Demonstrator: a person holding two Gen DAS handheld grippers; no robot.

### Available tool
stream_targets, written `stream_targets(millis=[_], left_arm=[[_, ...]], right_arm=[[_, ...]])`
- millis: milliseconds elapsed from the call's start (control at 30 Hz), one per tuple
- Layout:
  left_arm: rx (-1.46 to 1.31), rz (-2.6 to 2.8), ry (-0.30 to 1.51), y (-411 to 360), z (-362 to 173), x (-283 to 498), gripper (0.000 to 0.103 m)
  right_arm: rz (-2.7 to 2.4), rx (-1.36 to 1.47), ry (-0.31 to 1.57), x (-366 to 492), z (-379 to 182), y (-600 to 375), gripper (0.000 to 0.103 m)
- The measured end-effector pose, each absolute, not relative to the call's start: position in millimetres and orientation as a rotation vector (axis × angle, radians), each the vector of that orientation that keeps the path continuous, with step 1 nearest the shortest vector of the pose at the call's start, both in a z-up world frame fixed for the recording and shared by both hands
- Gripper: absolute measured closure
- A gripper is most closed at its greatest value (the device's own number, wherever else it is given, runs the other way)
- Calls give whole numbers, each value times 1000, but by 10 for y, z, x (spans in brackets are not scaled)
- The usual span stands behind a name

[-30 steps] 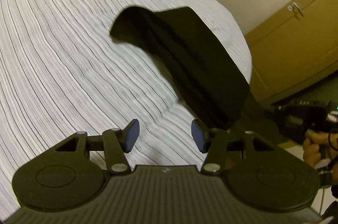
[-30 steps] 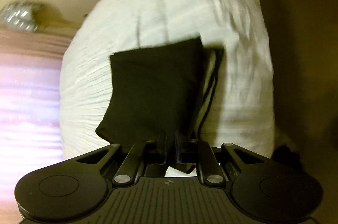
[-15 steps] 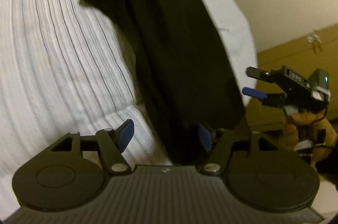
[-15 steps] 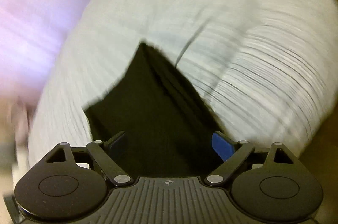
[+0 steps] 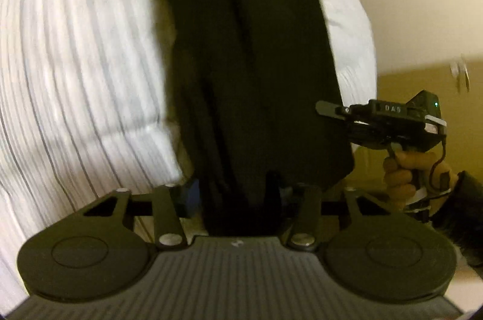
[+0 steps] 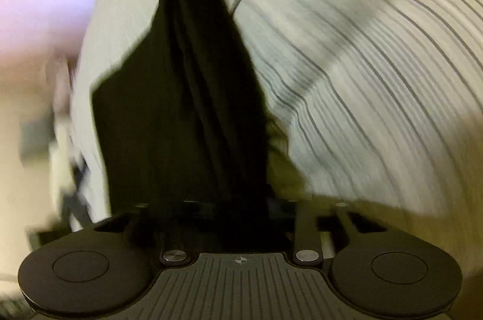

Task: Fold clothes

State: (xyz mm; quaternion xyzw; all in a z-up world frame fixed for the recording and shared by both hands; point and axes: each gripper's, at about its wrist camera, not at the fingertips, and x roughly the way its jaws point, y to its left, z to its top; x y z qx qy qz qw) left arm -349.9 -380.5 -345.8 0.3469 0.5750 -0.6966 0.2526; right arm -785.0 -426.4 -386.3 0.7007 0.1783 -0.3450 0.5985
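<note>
The black cloth is lying lengthwise on the bed, running straight ahead from both tools. The left tool is closing on its near end; the right tool, blurred, is apparently closing on the opposite end.

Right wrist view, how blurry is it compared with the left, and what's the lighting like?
Right wrist view: heavy motion smear across the striped bedsheet and left edge; black garment is featureless. Left wrist view: milder blur, dim yellowish light, fisheye bending the stripes, right tongs fairly sharp.
</note>
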Motion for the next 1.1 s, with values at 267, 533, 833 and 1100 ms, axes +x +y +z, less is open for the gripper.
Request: stream_targets(millis=[267,533,833,1100], left_arm=[[1068,-2025,1244,-4044,-2751,-2686,74],[1029,-1827,1119,-4275,-2669,-1529,74],[956,-2014,1001,-3933,-2470,-2044,71],[1156,-1990,962,-3841,-2970,-2723,73]], right_arm=[[-1064,1946,-139,-7264,-3732,-2639,87],[-1007,1898,9,-6002,-3656,-2160,63],[-1064,1294,454,-6352,-2868,-2761,50],[-838,1003,635,-5855,-3206,-4242,50]])
